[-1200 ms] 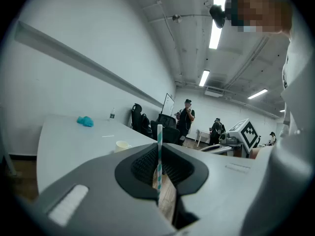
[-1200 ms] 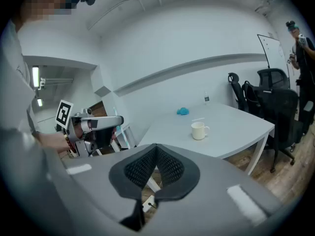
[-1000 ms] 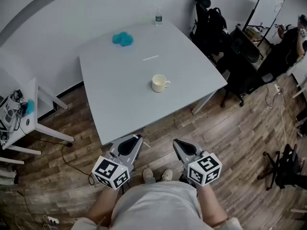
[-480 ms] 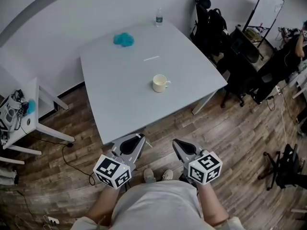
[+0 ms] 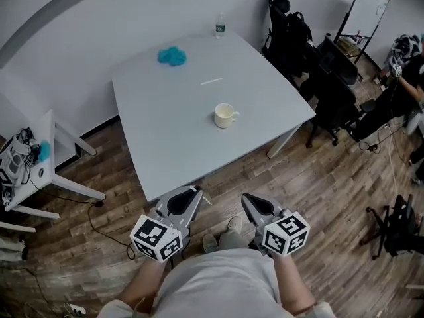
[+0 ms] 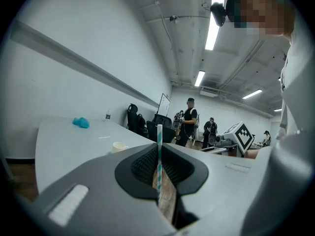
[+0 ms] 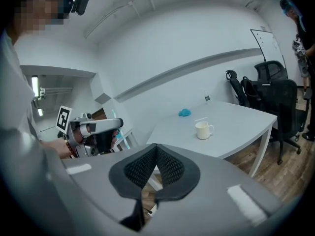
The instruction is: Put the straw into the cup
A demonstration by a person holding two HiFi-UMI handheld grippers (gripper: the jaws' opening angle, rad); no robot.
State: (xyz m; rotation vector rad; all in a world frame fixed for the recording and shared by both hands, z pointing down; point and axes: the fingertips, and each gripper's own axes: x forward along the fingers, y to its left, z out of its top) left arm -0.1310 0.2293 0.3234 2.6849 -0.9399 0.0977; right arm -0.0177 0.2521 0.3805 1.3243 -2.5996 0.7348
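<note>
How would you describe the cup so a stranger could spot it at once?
Find the large pale grey table. The cup stands near its middle. It alone is a cream mug with a handle; the blue clump, bottle and thin white stick lie farther back.

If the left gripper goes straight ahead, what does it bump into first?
Probably the near edge of the table, just ahead of the left gripper holding the straw. Its height is unclear, so it might pass above.
</note>
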